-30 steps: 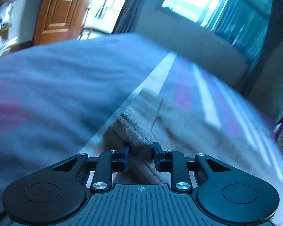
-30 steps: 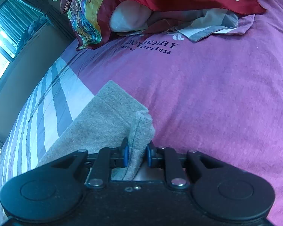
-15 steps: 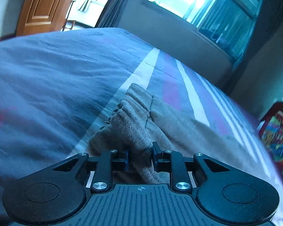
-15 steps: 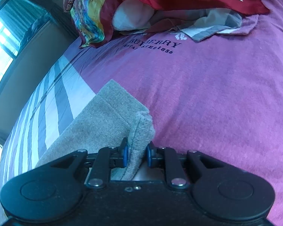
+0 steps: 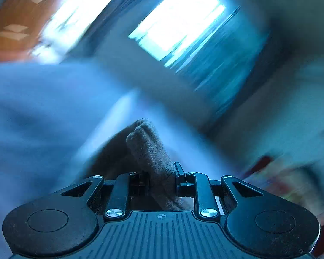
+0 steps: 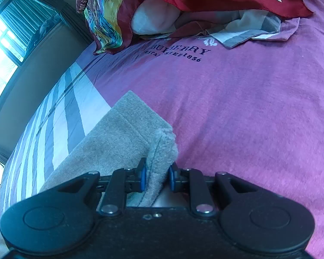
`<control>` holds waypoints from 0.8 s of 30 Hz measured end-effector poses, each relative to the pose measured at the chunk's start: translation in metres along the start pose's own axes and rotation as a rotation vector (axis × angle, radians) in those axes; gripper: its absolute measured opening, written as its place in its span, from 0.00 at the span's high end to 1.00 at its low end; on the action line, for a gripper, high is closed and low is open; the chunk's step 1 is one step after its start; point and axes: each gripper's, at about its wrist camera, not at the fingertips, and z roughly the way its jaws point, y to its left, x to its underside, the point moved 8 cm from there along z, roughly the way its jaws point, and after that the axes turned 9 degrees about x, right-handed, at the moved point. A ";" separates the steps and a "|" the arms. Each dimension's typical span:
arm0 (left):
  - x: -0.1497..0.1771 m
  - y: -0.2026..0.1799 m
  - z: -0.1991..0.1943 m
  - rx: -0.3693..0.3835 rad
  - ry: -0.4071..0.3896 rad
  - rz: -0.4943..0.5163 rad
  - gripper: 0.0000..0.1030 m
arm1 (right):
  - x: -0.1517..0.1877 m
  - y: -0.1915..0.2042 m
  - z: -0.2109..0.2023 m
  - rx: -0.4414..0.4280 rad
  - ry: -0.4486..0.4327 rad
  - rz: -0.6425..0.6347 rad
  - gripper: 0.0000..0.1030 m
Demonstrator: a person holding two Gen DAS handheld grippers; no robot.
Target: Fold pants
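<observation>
In the right wrist view, nearest to us, we are gripping the pants [image 6: 118,133] with the right gripper [image 6: 155,177]: its blue-padded fingers [image 6: 143,178] are standing narrow, pinched on a doubled hem edge of the grey cloth. In the left wrist view, the left gripper [image 5: 162,178] is also holding the pants [image 5: 149,149], with a bunched ridge of fabric pressed between the close fingers [image 5: 179,173].

We are judging the cloth as soft, light and fleecy, not slippery and not fragile. It is bending limply wherever it is unsupported, so we are better taking it at thick seams, hem or waistband, where the layers are not sliding apart.

Farther out, the rest of the pants is lying flat on the purple bedsheet [image 6: 248,118], over the striped part. Beyond are the printed letters on the sheet and the colourful pillow [image 6: 110,15]. Far away is the window [image 5: 177,21].

Compared with half a second ago, the left view is now strongly blurred and tilted, and the fabric is rising up from the bed, so we are lifting and swinging this end. The right view is looking nearly the same, the grip unchanged.
</observation>
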 end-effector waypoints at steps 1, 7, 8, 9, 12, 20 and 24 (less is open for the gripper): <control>0.017 0.021 0.011 -0.130 0.131 0.030 0.79 | 0.000 0.000 0.000 -0.001 -0.001 0.001 0.82; 0.040 0.025 0.015 -0.190 0.194 0.086 0.79 | 0.000 0.002 0.002 -0.001 -0.001 -0.010 0.81; 0.038 0.022 0.014 -0.189 0.189 0.095 0.79 | 0.000 0.001 0.002 -0.002 -0.002 -0.006 0.81; 0.034 0.020 0.012 -0.183 0.181 0.106 0.79 | 0.000 0.001 0.002 -0.002 -0.002 0.001 0.81; 0.043 0.024 0.013 -0.237 0.242 0.173 0.75 | 0.000 0.001 0.001 -0.003 -0.005 -0.007 0.81; 0.031 0.011 -0.042 -0.246 0.039 0.052 0.44 | 0.001 -0.004 -0.001 -0.036 -0.005 0.025 0.81; 0.056 0.019 -0.021 -0.284 0.169 0.061 0.43 | 0.003 -0.007 0.000 -0.062 -0.013 0.038 0.81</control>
